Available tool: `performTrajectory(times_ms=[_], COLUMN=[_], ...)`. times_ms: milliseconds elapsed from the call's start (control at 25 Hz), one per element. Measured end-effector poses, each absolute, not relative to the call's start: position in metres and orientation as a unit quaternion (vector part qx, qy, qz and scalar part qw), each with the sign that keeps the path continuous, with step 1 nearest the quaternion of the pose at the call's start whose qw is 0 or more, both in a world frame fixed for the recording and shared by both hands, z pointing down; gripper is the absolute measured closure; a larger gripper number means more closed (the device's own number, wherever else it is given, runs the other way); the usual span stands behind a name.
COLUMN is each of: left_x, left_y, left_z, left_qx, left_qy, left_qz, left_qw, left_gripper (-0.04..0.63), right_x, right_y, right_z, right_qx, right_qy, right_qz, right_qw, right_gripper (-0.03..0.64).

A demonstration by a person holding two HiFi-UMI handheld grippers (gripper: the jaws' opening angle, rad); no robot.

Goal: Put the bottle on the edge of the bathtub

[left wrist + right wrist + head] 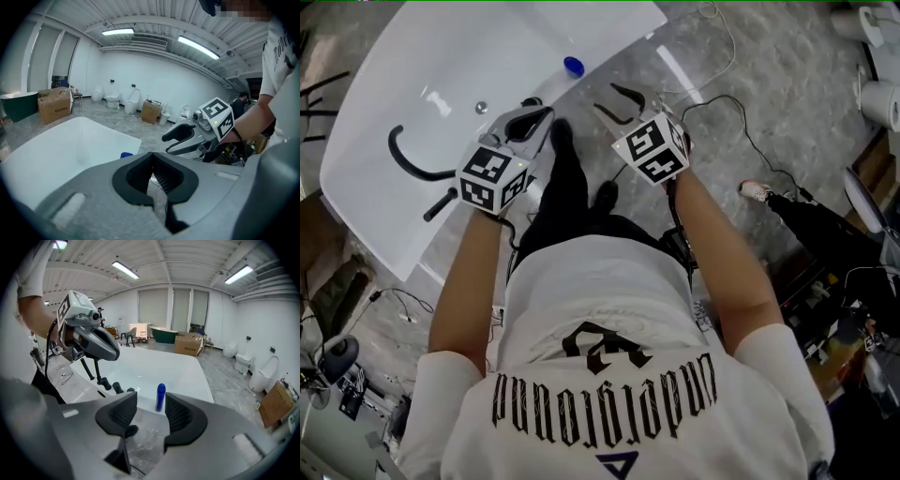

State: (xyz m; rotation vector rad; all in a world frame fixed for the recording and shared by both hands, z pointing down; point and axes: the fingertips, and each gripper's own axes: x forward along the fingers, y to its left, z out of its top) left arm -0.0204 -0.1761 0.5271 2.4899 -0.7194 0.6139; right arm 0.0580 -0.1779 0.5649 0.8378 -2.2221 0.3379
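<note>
My left tongs [151, 161] are closed together, with nothing in them. The bottle [126, 154] is ahead of them, a little to the left, and only its blue top shows over my jaw. My right tongs [151, 403] stand apart and empty. The bottle stands upright beyond their gap, untouched, on the edge of the bathtub [178, 371].

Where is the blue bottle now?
In the right gripper view, the blue bottle stands upright on the bathtub edge, just beyond the open right gripper.
</note>
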Motion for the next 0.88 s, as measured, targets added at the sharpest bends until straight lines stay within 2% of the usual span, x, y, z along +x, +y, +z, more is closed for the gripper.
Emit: performTrajectory(times_ms=[520, 880], left_x=[0.001, 0.009], left_y=[-0.070, -0.026], left_z=[0.396, 0.294], left_qx=[0.934, 0.951], left_qy=[-0.283, -0.280], left_qz=[0.154, 0.091], left_qw=[0.153, 0.093], left_gripper=[0.589, 0.589], right_x=[0.092, 0.097], right_y=[-0.062, -0.026], right_z=[0.405, 0.315], right_qx=[0.362, 0.392], right_qy=[-0.888, -0.895], right_qz=[0.074, 0.030], right_qw=[0.273, 0.211], right_gripper=[0.520, 0.571])
